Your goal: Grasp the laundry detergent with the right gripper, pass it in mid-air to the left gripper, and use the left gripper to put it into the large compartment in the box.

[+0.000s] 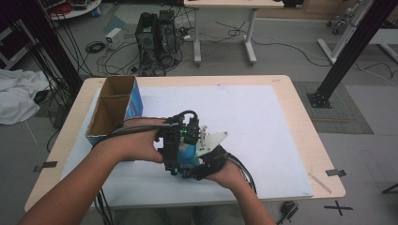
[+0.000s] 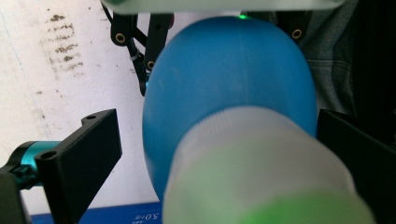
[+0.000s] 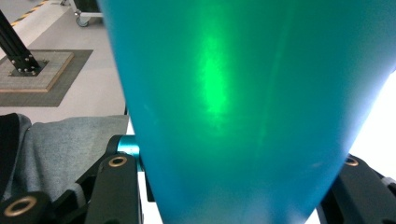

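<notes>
A blue plastic bottle [image 1: 188,152] with a pale translucent cap [image 2: 261,168] is held above the white mat between both grippers. My right gripper [image 3: 238,186] is shut on the bottle's body [image 3: 233,93], one black jaw on each side. My left gripper [image 2: 217,154] faces the cap end. Its jaws stand on either side of the cap, and a strip of white mat shows between the left jaw and the bottle [image 2: 224,79], so it is open. In the high view the left gripper [image 1: 171,143] and right gripper [image 1: 201,164] are close together at the table's middle front.
An open cardboard box [image 1: 112,105] with blue sides stands at the left of the white mat [image 1: 263,122]. The wooden table's edge [image 1: 305,122] runs along the right. Cables trail from both grippers toward the person.
</notes>
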`<state>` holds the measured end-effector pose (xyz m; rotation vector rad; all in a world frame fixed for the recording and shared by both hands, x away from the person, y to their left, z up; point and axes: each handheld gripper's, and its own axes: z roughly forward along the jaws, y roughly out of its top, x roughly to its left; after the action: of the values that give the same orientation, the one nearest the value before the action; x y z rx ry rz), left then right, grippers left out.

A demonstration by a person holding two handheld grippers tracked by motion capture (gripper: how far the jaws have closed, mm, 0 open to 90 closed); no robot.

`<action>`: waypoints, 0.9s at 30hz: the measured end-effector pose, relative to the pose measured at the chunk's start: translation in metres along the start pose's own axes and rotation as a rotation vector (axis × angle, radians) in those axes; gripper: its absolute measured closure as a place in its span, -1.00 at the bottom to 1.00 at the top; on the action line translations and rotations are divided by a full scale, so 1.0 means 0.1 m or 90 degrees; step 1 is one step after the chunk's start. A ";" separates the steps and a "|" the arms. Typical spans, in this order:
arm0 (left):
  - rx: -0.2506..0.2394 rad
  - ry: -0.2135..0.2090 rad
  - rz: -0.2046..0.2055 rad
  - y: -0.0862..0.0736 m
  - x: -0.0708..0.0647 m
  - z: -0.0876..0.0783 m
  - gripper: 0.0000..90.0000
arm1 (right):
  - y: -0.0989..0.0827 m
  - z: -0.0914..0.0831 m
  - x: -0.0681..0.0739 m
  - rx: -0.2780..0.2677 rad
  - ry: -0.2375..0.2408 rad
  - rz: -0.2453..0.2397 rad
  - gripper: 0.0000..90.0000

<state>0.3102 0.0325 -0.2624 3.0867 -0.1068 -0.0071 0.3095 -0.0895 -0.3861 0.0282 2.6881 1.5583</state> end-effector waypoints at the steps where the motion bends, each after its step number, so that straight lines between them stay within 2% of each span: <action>1: 0.000 0.000 0.000 0.00 0.00 0.00 -0.96 | 0.00 0.00 0.00 0.001 -0.002 -0.002 0.01; 2: 0.001 0.010 0.005 0.01 0.00 0.02 -0.96 | 0.01 0.01 0.00 -0.005 -0.010 -0.003 0.01; 3: -0.001 0.001 -0.003 0.01 -0.02 0.02 -0.93 | 0.01 0.02 0.02 -0.012 -0.004 0.010 0.01; 4: 0.000 0.025 0.013 0.02 0.00 0.01 -0.93 | 0.01 0.02 0.03 -0.007 0.001 0.020 0.01; 5: 0.000 0.026 0.017 0.02 0.00 0.01 -0.93 | 0.01 0.02 0.03 -0.006 -0.001 0.021 0.01; 6: 0.000 0.026 0.017 0.02 0.00 0.01 -0.92 | 0.01 0.02 0.04 -0.004 0.001 0.025 0.01; 7: 0.003 0.005 0.001 0.02 -0.02 0.00 -0.84 | 0.01 0.02 0.04 -0.003 0.001 0.029 0.01; 8: 0.003 0.016 0.012 0.02 -0.01 0.00 -0.83 | 0.01 0.02 0.04 -0.005 0.001 0.028 0.01; 11: 0.003 0.006 -0.005 0.02 -0.04 -0.01 -0.81 | 0.01 0.02 0.03 -0.012 -0.002 0.019 0.01; 12: 0.001 0.010 -0.003 0.02 -0.03 -0.01 -0.80 | 0.01 0.03 0.02 -0.013 -0.004 0.015 0.01; 13: 0.001 0.010 -0.003 0.03 -0.04 -0.01 -0.80 | 0.00 0.02 0.00 -0.006 -0.010 -0.008 0.01; 16: 0.008 0.007 -0.005 0.03 -0.04 0.00 -0.75 | 0.00 0.02 0.01 -0.005 -0.005 0.001 0.01; 17: 0.009 0.008 0.001 0.03 -0.03 0.00 -0.73 | 0.00 0.02 0.01 -0.005 -0.005 0.003 0.01; 18: 0.016 0.031 0.022 0.04 0.00 -0.01 -0.69 | 0.00 0.02 0.00 -0.004 -0.007 -0.003 0.01; 19: 0.011 0.024 0.004 0.04 -0.02 0.00 -0.69 | 0.00 0.01 0.00 -0.005 -0.008 -0.004 0.01; 24: 0.013 0.016 0.007 0.04 -0.01 0.01 -0.60 | 0.00 0.01 -0.01 -0.013 -0.010 -0.008 0.01; 25: 0.016 0.006 -0.010 0.04 -0.03 0.01 -0.58 | 0.00 0.01 -0.01 -0.012 -0.011 -0.009 0.01; 26: 0.016 0.008 -0.014 0.04 -0.03 0.01 -0.58 | 0.00 0.01 0.02 -0.001 -0.001 0.014 0.01; 27: 0.017 0.001 -0.018 0.04 -0.03 0.01 -0.56 | 0.00 0.01 0.03 0.001 0.003 0.021 0.01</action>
<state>0.3070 0.0284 -0.2636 3.1140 -0.0639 -0.0033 0.3068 -0.0884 -0.3870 0.0684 2.7066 1.5665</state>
